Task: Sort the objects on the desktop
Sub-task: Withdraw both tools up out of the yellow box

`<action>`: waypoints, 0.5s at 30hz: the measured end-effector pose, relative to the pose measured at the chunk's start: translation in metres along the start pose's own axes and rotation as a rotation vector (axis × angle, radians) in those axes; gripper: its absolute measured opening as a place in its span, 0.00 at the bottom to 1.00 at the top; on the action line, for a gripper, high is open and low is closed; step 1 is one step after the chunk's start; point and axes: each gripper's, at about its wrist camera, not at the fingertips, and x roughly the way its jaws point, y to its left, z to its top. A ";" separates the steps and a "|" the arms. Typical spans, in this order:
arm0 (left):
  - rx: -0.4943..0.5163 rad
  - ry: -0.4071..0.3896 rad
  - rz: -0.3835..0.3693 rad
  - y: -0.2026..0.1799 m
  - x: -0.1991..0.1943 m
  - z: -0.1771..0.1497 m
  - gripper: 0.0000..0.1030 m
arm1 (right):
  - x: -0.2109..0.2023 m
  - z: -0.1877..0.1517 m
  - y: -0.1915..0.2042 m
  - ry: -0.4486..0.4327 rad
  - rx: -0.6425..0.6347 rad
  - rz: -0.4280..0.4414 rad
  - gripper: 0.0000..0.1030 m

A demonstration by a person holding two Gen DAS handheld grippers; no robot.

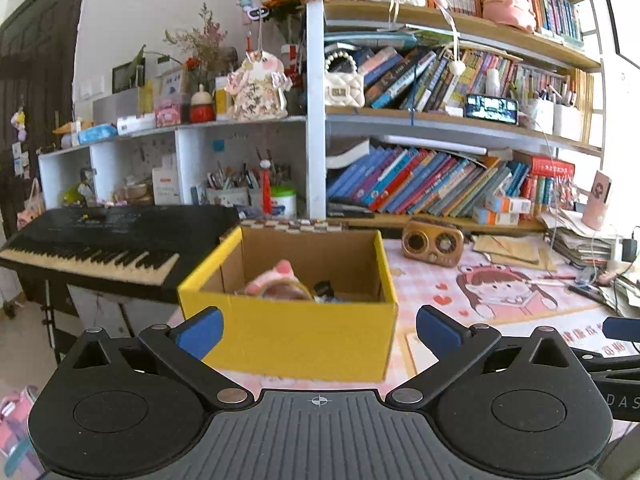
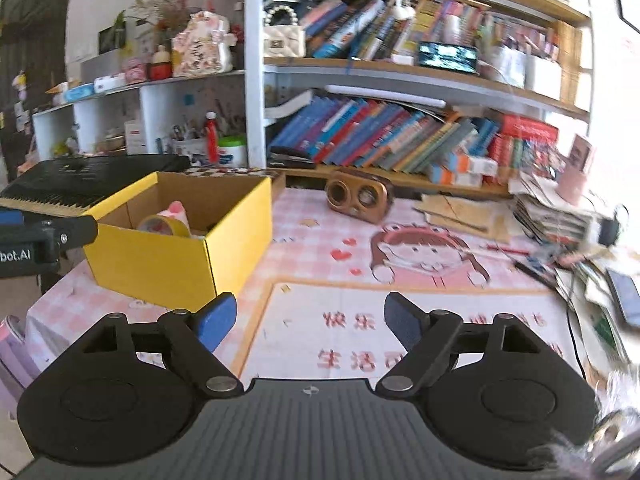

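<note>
A yellow cardboard box (image 1: 288,336) stands open on the pink desk mat, just in front of my left gripper (image 1: 318,328), which is open and empty. Inside the box lie a pink plush toy (image 1: 276,280), a tape roll and a small dark item (image 1: 326,290). In the right wrist view the box (image 2: 172,264) sits to the left, with the yellow tape roll (image 2: 164,225) and pink toy inside. My right gripper (image 2: 310,320) is open and empty above the printed mat (image 2: 400,280).
A brown retro radio (image 1: 432,242) (image 2: 358,196) stands at the back of the desk. Paper stacks, pens and a phone (image 2: 626,294) clutter the right side. A black keyboard (image 1: 100,248) sits left of the box. Bookshelves fill the back.
</note>
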 end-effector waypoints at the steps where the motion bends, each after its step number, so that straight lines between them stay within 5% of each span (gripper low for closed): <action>1: 0.001 0.003 -0.002 -0.002 -0.002 -0.003 1.00 | -0.003 -0.004 -0.001 0.002 0.009 -0.007 0.79; 15: 0.044 0.095 0.002 -0.028 -0.014 -0.040 1.00 | -0.019 -0.040 -0.019 0.056 0.062 -0.085 0.86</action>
